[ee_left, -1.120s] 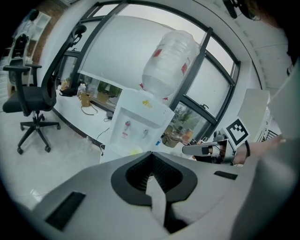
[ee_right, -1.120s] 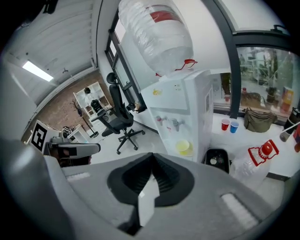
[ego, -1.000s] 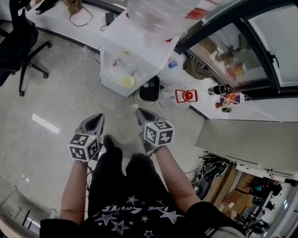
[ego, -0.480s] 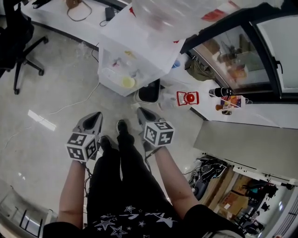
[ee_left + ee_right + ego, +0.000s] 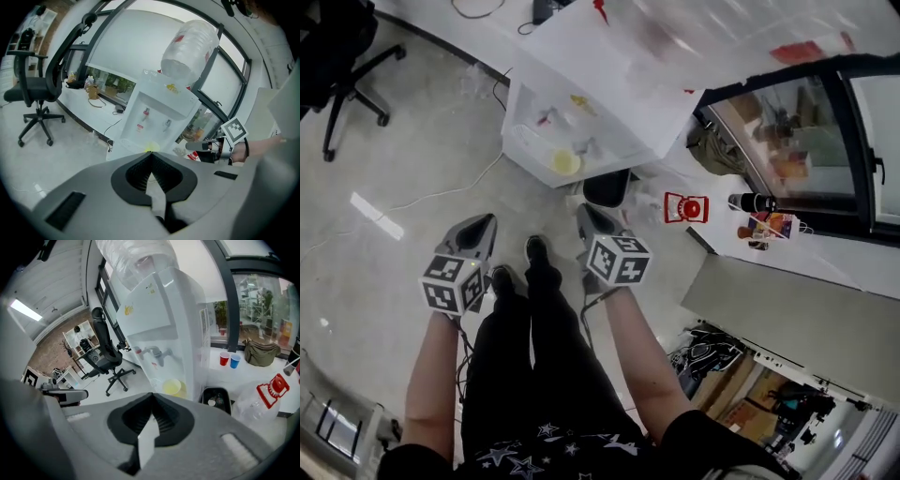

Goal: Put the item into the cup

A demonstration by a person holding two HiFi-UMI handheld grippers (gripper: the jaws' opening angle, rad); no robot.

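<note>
Both bare forearms stretch forward and down, side by side, the left gripper and right gripper each with jaws pressed together on nothing, well short of the yellow cup in the water dispenser.

1. No word, brand or number can be read in any view.
2. Black-and-white square patterns are borne on the cubes of the left hand-held gripper and the right hand-held gripper. These are patterns only, without letters or digits.
3. Red patches are seen on the water bottle standing on the dispenser. Whatever is printed there is too blurred to be read.
4. A small red label beneath one tap and a yellow sticker on the dispenser's front are shown too small to be read.
5. No legible print is shown on the red part of the clear jug.
</note>
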